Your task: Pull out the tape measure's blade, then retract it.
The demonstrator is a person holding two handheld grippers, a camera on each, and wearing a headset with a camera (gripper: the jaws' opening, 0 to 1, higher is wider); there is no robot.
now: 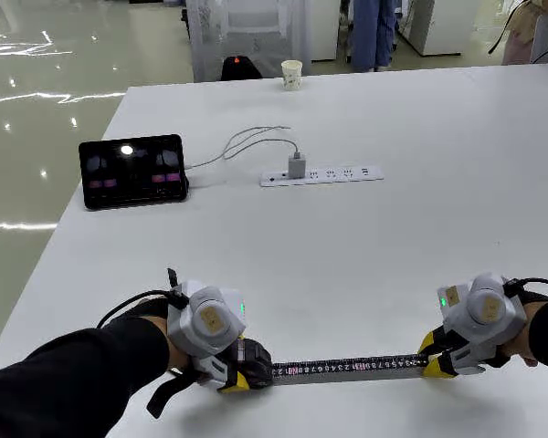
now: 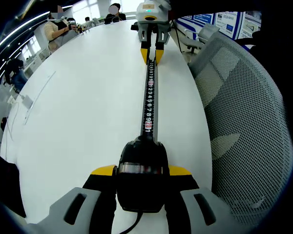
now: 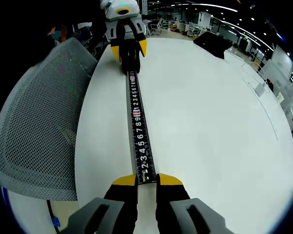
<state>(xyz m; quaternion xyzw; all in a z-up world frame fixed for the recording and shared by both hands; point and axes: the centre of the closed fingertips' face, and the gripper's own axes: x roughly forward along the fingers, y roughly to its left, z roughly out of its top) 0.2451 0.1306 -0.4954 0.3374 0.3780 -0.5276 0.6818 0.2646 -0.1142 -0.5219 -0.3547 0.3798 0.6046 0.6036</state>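
Sitting beyond blade, tablet, power strip, paper cup

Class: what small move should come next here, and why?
Probably ease the right gripper back toward the case held in the left gripper, letting the blade retract: it already lies pulled out along the table, its end pinched in the right jaws.

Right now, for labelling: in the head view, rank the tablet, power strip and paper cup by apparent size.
1. tablet
2. power strip
3. paper cup; it is farthest away, so its real size is unsure.
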